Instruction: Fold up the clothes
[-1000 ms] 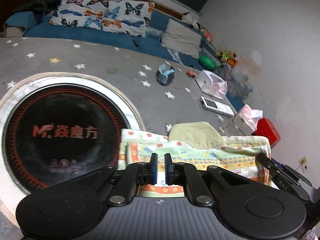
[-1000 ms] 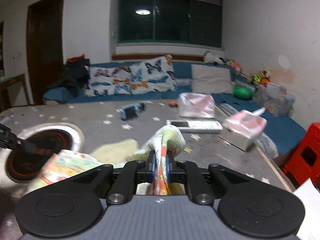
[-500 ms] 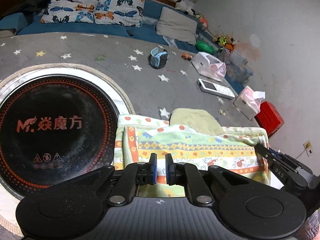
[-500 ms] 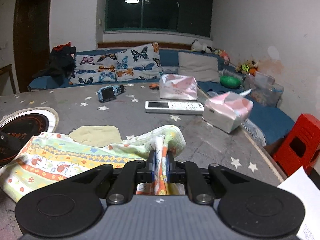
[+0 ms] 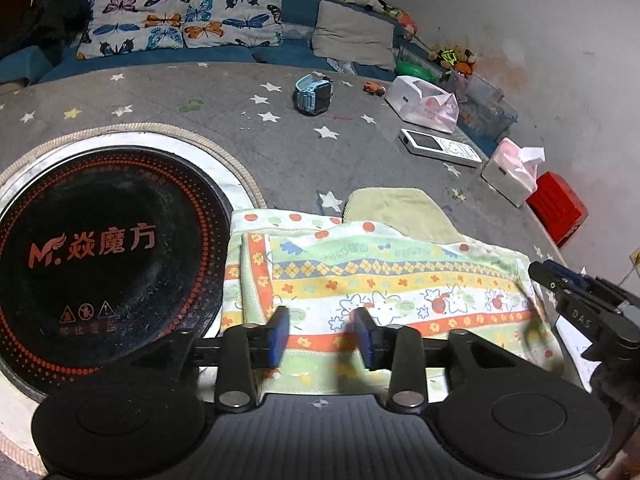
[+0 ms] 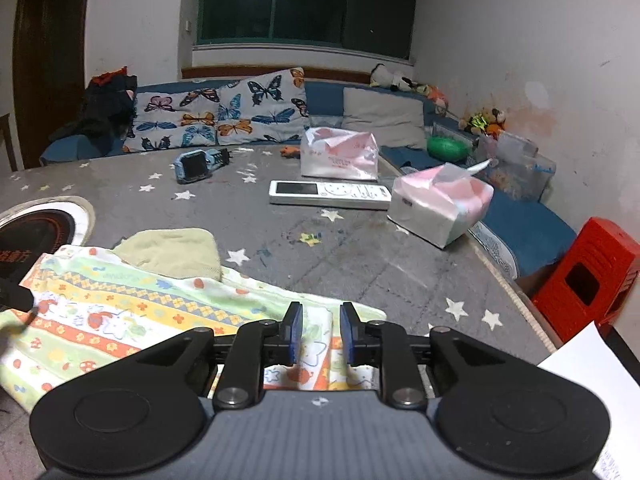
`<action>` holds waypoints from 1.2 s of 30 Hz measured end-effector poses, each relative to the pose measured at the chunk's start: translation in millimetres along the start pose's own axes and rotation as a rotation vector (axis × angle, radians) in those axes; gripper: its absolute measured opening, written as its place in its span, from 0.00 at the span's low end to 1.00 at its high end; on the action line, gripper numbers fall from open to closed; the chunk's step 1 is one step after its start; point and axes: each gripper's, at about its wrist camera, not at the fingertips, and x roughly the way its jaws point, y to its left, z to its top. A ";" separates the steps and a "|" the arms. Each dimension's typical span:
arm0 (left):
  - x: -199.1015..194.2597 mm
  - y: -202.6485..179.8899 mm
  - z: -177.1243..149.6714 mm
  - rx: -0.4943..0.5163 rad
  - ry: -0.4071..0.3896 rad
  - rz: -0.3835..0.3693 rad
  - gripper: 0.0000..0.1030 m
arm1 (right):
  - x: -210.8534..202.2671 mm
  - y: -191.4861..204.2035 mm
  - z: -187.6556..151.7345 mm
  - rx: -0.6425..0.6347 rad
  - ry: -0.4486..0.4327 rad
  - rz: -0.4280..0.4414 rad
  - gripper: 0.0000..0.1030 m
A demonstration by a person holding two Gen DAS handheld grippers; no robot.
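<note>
Two sets of tongs are letting go at once. The left tongs (image 5: pixel 320 334) are opening, blue pads well apart above the near edge of the pastel printed cotton cloth with orange bands and cartoon animals (image 5: pixel 380 284), gripping nothing. The right tongs (image 6: pixel 320 334) are opening too, narrower, with a raised pleat of the cloth's corner standing between the pads but no longer pinched. The cloth lies doubled over on the grey star-patterned desk (image 5: pixel 240 120), its left edge lapping the rim of the round black induction cooktop (image 5: pixel 100 248), with a plain yellow-green flannel (image 5: pixel 400 212) tucked under its far side.

The step in hand looks like setting down a finished fold. To do it well, both tongs should open fully before lifting, then rise straight up so no pad drags the top layer askew; the right-hand pleat wants pressing flat, and the upper edge squaring to the lower one, which shows as an offset border on the left.

As for containers, the white tissue box with pink print (image 6: pixel 440 208) has a tissue sticking up from its slot. The clear plastic bins by the wall (image 6: pixel 516 164) hold small items I cannot make out.
</note>
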 end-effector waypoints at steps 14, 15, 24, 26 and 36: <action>-16.6 -13.6 -22.7 0.096 -0.035 0.031 0.72 | -29.1 56.4 -17.4 -0.058 0.011 0.172 0.73; -18.3 -13.1 -24.7 0.099 -0.037 0.032 0.77 | -30.9 60.1 -19.8 -0.061 0.012 0.175 0.75; -29.8 -2.3 -46.6 0.092 -0.051 0.046 0.88 | -43.6 75.8 -42.7 -0.036 0.034 0.180 0.85; -27.9 1.4 -49.3 0.088 -0.047 0.065 0.88 | -44.8 77.1 -47.1 -0.032 0.038 0.172 0.86; -25.6 13.6 -58.0 0.076 -0.046 0.113 0.91 | -51.0 83.2 -41.7 -0.005 0.008 0.182 0.94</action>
